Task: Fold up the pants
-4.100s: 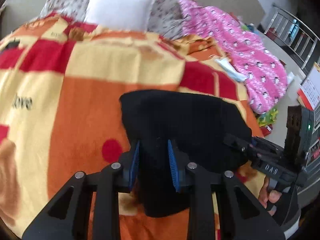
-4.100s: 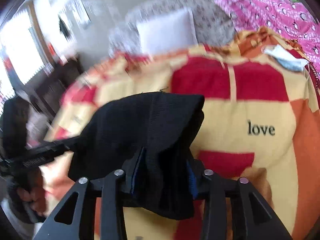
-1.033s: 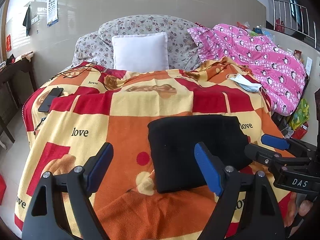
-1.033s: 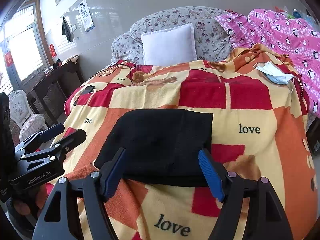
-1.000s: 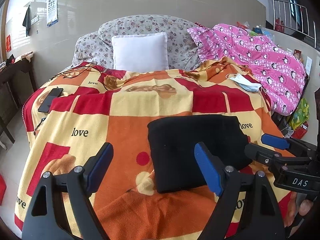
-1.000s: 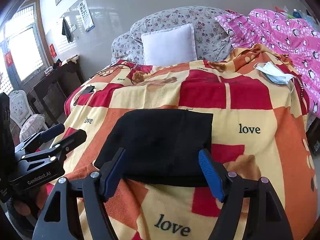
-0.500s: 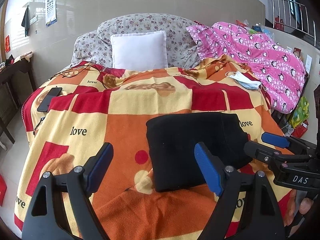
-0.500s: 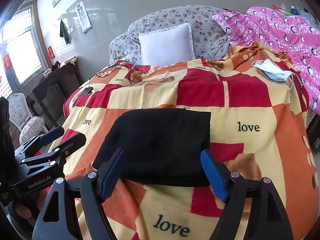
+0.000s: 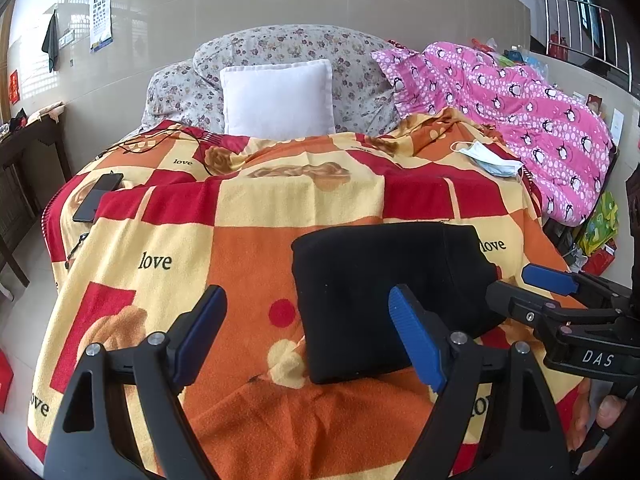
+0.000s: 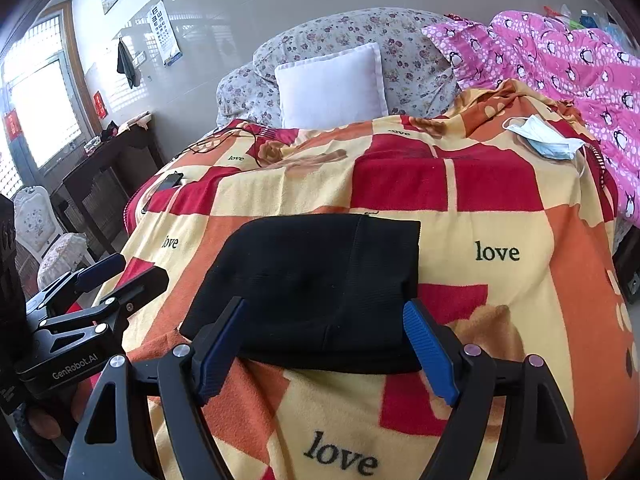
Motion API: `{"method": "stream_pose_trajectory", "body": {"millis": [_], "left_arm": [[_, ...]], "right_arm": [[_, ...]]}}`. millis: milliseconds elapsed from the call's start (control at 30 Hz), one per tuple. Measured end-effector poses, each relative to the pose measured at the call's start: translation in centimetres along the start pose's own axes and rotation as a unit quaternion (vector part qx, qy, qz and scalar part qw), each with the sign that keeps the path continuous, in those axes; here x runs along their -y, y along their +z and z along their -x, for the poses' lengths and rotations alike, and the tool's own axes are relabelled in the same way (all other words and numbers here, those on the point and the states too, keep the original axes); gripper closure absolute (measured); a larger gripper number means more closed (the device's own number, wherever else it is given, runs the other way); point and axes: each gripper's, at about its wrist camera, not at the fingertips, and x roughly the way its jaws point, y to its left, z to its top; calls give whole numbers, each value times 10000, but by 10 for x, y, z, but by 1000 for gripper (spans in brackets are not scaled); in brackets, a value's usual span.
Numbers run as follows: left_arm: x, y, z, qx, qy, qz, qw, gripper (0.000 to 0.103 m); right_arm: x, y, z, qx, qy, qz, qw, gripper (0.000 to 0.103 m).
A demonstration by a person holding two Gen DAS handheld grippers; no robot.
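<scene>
Pants: black pants (image 9: 384,292) lie folded on the blanket (image 9: 248,248), toward its near edge.
Your left claw (image 9: 308,330): spread, empty, near the pants' left edge.
Your right claw (image 10: 324,340): spread, empty, at their near edge.
Risk: a blue finger snagging the fold while you pull away could drag it open.

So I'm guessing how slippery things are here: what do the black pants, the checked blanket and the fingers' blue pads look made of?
Black pants: matte knit, probably a soft stretch fabric; a fine ribbed texture shows.
Checked blanket: fuzzy fleece or flannel, judging by its napped, light-scattering surface.
Blue pads: likely moulded plastic or rubber, with fine grip ridges on one edge.
</scene>
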Motion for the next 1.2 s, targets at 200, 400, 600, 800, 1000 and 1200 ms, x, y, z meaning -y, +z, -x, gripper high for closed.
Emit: {"method": "stream_pose_trajectory", "body": {"millis": [200,400,600,800,1000,1200], "left_arm": [[0,-1,-1,-17,-9,19,10000,19],[-2,-4,-5,-64,-22,63,10000,19],[-2,-3,-5,-58,-13,55,10000,19],[-3,-8,-9,-100,-5,76,9999,19],[-2,-8,-10,-112,4,84,9999,19],[-3,-8,-11,-112,-4,88,9999,19]], "right_arm": [[1,0,-2,-36,10,-23,10000,22],[-1,0,-6,-80,8,-14,10000,22],[-2,0,-5,-61,-10,-29,10000,22],[-2,0,-7,-83,-40,-25,10000,22],[-2,-1,-12,-140,-75,-16,9999,22],[-1,-1,-15,-176,-76,-25,9998,22]]}}
